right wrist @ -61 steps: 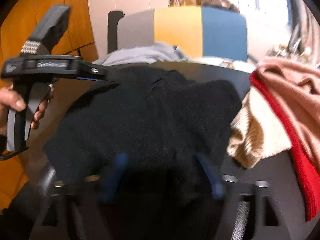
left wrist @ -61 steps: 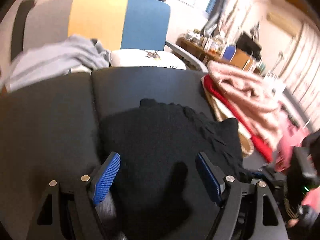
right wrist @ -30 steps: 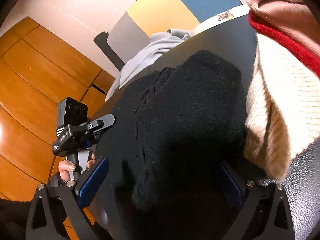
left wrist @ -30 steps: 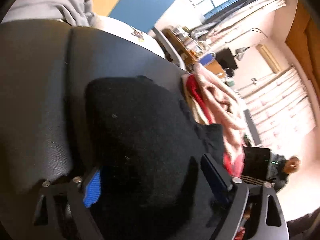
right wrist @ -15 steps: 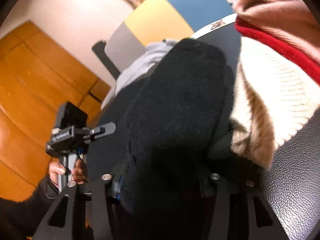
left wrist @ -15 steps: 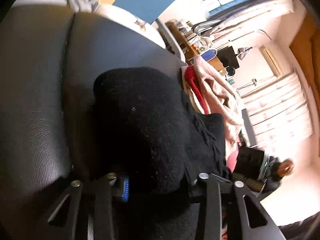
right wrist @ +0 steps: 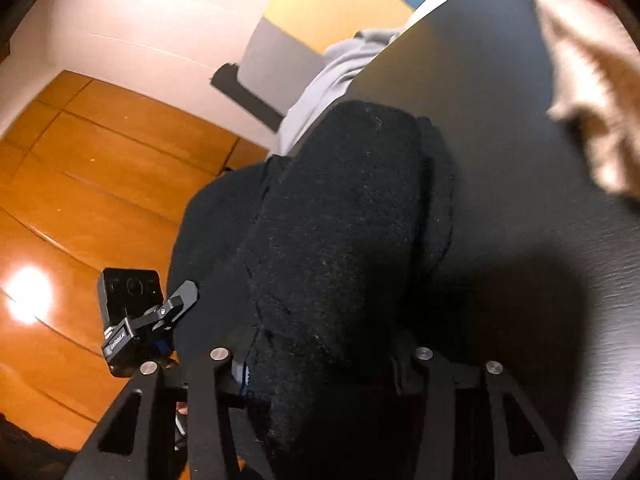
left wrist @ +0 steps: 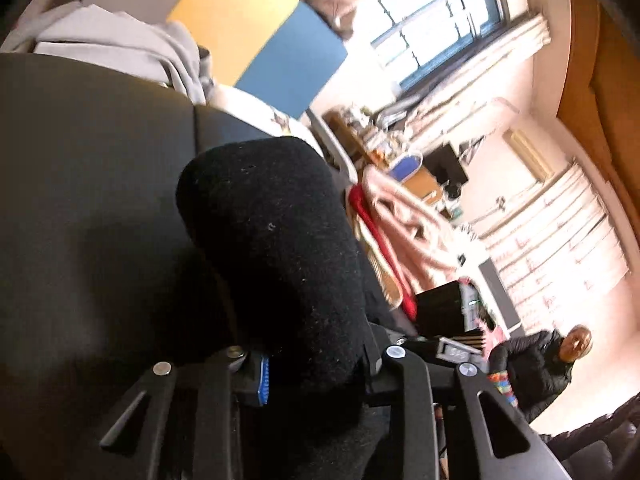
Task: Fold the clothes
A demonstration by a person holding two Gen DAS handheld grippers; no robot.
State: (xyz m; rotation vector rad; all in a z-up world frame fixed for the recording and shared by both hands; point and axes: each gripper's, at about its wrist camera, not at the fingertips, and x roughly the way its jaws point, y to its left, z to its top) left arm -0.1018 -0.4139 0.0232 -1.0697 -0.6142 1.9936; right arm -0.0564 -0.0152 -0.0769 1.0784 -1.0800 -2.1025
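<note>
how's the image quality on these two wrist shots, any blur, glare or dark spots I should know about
Left wrist view: the bright window is blown out, the pink and red clothes pile is smeared by motion blur, and the black knit sweater reads nearly featureless. Right wrist view: a glare spot sits on the orange wooden floor, the cream knit garment is blurred, and heavy shadow covers the black padded surface. Both show fisheye curvature.

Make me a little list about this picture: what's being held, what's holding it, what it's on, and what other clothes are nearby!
held thing: black sweater, bunched up in a thick roll
left tongs: shut on the black sweater
right tongs: shut on the black sweater
surface: black leather cushion under the sweater
nearby clothes: grey garment at the far edge; pink and red pile to the right of the sweater; cream knit
fold status: not flat or tidy yet
</note>
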